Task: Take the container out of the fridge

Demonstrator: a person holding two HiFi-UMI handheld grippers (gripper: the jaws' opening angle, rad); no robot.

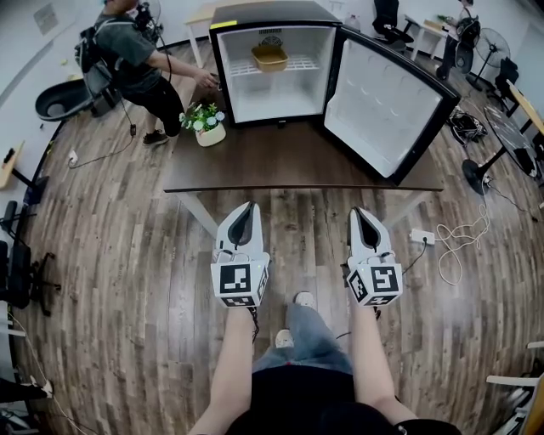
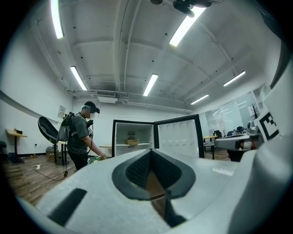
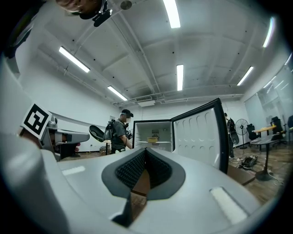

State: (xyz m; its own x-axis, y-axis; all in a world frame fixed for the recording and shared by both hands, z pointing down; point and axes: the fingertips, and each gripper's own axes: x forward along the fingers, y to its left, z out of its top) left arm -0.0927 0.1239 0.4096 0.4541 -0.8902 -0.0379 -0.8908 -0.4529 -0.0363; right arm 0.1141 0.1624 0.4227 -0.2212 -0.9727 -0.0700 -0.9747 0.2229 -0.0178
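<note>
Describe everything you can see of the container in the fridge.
The container is a small mustard-yellow tub, plastic by its look, open-topped and seemingly empty. It stands upright on the white wire shelf in the open fridge, near the back wall. Nothing else touches it.

1. A small black fridge stands on a dark table, with its door swung wide to the right.
2. Inside, 1 tan container sits on the wire shelf.
3. A potted plant stands at the table's left end, just beside the fridge.
4. Another person leans in from the left, a hand near the fridge's side.
5. The 2 grippers point at the table from over the wooden floor: the left gripper and the right gripper, each with its jaws together.
</note>
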